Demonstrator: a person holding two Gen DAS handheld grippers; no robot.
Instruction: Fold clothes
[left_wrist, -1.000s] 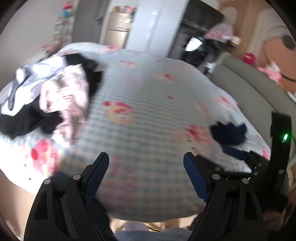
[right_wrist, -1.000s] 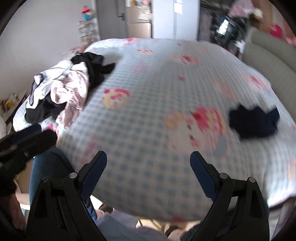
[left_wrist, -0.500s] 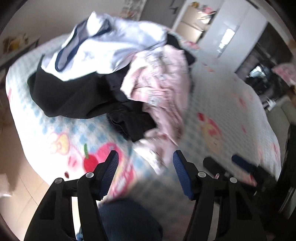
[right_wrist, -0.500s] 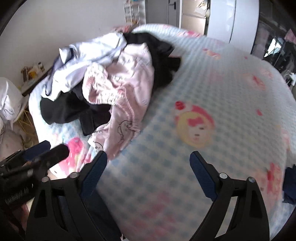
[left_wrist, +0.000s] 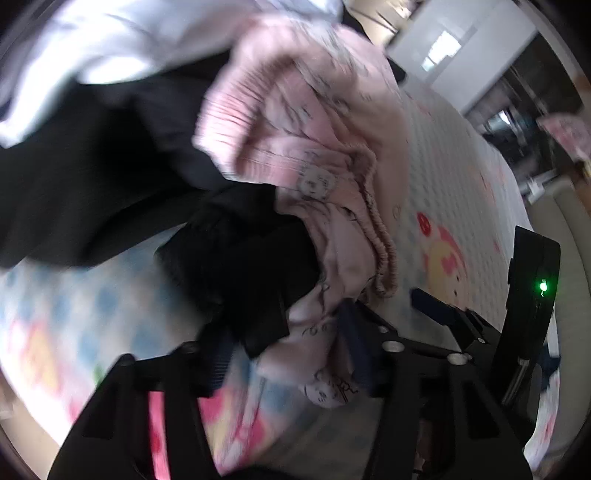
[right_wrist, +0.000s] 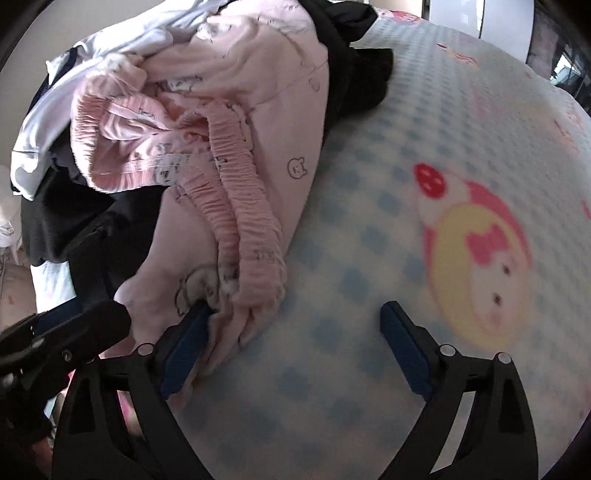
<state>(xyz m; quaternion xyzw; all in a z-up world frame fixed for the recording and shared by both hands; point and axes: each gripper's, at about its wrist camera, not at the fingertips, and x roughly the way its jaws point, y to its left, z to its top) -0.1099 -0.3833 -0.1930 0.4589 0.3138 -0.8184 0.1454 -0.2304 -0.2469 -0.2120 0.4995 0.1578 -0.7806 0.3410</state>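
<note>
A crumpled pink garment (left_wrist: 314, 122) with bear prints lies in a pile with a black garment (left_wrist: 92, 177) and a white one (left_wrist: 74, 55). My left gripper (left_wrist: 286, 354) is low over the pile's near edge. Its jaws are closing, and the pink hem and a black corner sit between them, not clearly pinched. In the right wrist view the pink garment (right_wrist: 258, 122) has a ruffled waistband. My right gripper (right_wrist: 295, 339) stands wide open, with its left pad against the pink edge and its right pad over the bedsheet (right_wrist: 369, 240).
The pile lies on a bed covered with a blue-checked sheet (left_wrist: 443, 155) that has cartoon prints. White cupboard doors (left_wrist: 461, 44) stand beyond the bed. The other gripper (right_wrist: 74, 332) shows at the lower left of the right wrist view, close to the pile.
Both grippers have come down and in toward the clothes pile, which now fills both views. The left jaws have narrowed around the pile's edge. The right jaws stay wide.
</note>
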